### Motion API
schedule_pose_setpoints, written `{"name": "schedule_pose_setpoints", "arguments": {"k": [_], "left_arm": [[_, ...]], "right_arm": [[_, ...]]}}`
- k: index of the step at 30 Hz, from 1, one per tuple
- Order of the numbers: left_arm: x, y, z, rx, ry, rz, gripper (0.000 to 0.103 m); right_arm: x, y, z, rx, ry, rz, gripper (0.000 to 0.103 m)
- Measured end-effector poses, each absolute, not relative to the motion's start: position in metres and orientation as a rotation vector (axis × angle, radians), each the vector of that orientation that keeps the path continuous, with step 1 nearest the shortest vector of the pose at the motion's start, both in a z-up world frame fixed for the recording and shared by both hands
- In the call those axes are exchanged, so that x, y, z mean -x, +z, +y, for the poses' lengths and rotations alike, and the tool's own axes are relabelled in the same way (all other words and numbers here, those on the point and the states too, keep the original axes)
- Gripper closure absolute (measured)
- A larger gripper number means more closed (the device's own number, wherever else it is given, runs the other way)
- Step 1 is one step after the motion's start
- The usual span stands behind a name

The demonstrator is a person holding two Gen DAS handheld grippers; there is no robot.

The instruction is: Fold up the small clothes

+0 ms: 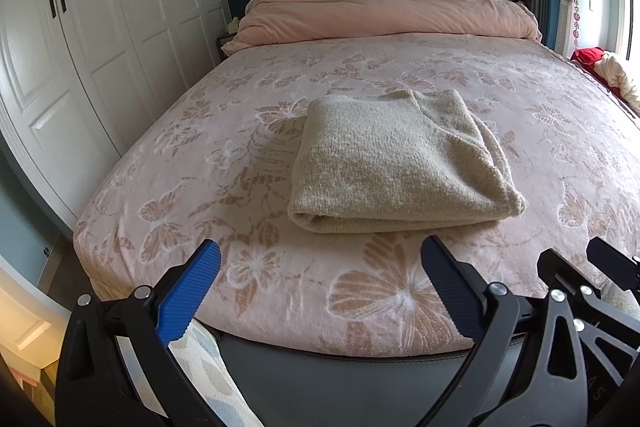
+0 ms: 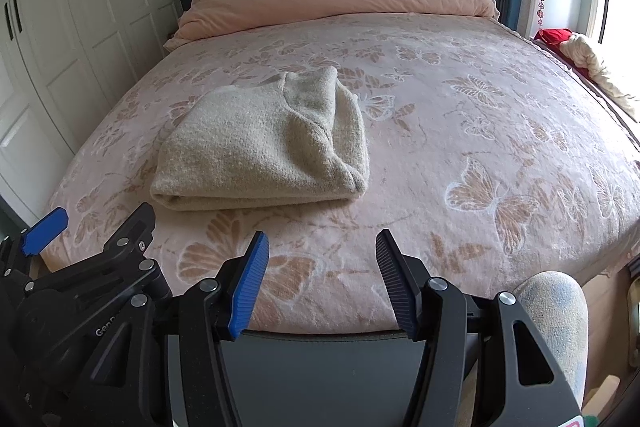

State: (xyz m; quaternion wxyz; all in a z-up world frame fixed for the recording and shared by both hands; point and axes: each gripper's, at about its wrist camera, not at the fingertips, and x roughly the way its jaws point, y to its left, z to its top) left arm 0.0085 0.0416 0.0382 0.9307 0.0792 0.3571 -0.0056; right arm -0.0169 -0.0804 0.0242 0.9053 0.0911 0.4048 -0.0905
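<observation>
Left wrist view: left gripper [image 1: 320,267] hanging over the foot of the bed [image 1: 280,315], jaws spread wide, nothing between them. Beige knitted sweater [image 1: 400,159] lying folded into a thick rectangle on the butterfly blanket, just beyond the fingertips, folded edge facing the camera. Edge of the right gripper [image 1: 592,267] showing at lower right.

Right wrist view: right gripper [image 2: 320,267] also hanging over the bed's foot, jaws apart and empty. Same sweater ahead and to the left, its right side bulging where layers stick out unevenly. Part of the left gripper showing at lower left, clear of the cloth.

Judging by this, folding looks nearly or fully done. If tidying, best to nudge the loose right-hand layers inward with a flat finger, pressing lightly rather than pinching, so the stack does not slide or unroll on the plush blanket.
</observation>
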Motion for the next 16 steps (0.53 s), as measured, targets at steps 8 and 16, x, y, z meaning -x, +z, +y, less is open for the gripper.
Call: {"name": "schedule_pose_setpoints", "arguments": {"k": [8,16], "left_arm": [[-0.0105,0.0366,0.0419,-0.172,-0.007,0.734,0.006],[-0.0129,0.0349,0.0443,-0.164,-0.006,0.745,0.007]], "right_arm": [[0.0169,0.0236,-0.0765,-0.172,-0.196,0.839,0.051],[0.0167,0.0235,-0.0755,-0.175,-0.198,0.842,0.051]]}}
